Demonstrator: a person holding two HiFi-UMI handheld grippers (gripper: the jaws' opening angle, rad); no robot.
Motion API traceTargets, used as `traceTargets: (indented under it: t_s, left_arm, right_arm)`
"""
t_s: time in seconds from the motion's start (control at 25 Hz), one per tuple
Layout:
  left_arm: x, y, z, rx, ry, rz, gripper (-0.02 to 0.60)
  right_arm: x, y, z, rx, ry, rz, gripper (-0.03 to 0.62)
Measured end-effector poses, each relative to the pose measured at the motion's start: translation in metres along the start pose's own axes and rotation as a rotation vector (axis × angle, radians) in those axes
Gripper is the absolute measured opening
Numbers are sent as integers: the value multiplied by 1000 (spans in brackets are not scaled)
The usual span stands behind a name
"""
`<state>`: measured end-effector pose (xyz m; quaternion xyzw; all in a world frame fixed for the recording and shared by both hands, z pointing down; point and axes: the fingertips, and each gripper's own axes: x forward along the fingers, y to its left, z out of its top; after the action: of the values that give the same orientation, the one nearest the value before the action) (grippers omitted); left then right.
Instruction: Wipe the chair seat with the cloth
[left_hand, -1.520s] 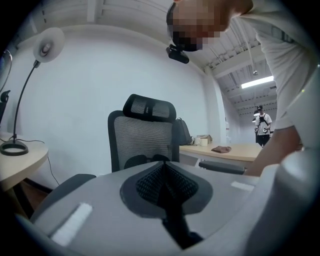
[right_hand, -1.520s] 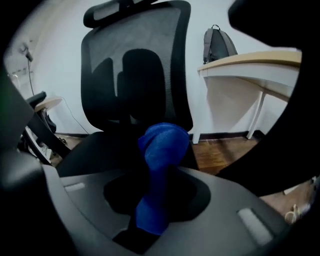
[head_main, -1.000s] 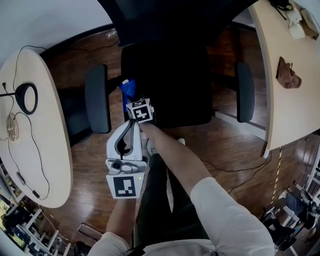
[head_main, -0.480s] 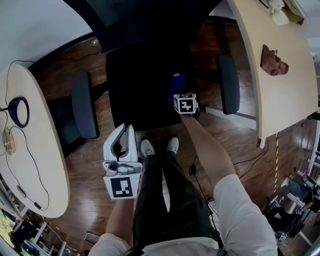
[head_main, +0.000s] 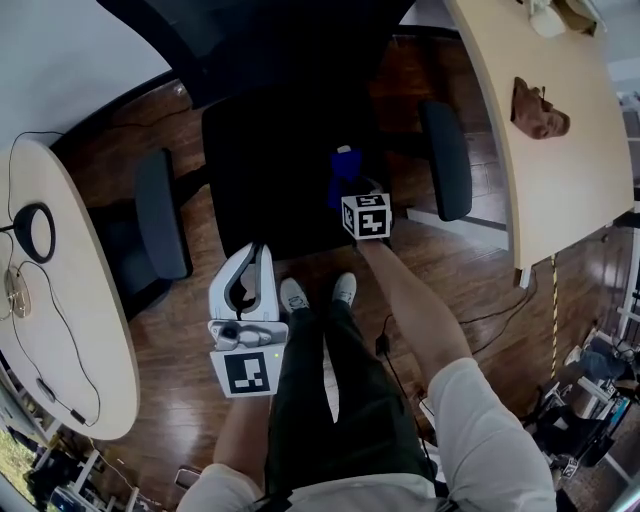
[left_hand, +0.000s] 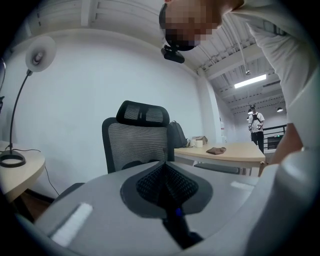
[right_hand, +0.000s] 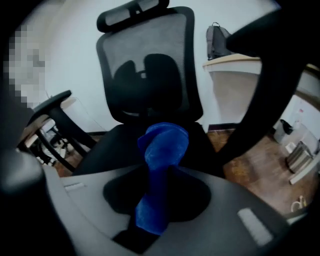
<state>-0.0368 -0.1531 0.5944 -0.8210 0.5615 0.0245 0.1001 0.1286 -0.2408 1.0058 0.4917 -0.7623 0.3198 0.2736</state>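
The soft blue cloth (right_hand: 162, 145), bunched into a long roll, is pinched in the right gripper (right_hand: 152, 210) jaws over the black chair seat (head_main: 270, 160). The left gripper (left_hand: 162, 190) jaws are pressed together, holding nothing.

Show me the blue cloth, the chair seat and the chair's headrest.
blue cloth (right_hand: 162, 147), right gripper view, its bunched upper end.
chair seat (head_main: 265, 170), head view, bare middle of cushion.
headrest (right_hand: 132, 12), right gripper view, its centre.
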Motion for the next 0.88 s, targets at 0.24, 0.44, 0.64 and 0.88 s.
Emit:
traceTargets:
  t_s: [0.24, 0.44, 0.64, 0.88]
  left_arm:
    - [-12, 27, 6, 21, -5, 45, 37]
    - [-30, 42, -11, 24, 30, 75, 35]
    - [-39, 54, -19, 15, 41, 88, 35]
    - [-26, 43, -16, -38, 51, 82, 37]
  right_arm:
    - [9, 225, -20, -109, -81, 310, 106]
    - [28, 261, -55, -156, -32, 324, 106]
    - [44, 251, -94, -178, 41, 285, 106]
    - [10, 119, -113, -171, 25, 126, 106]
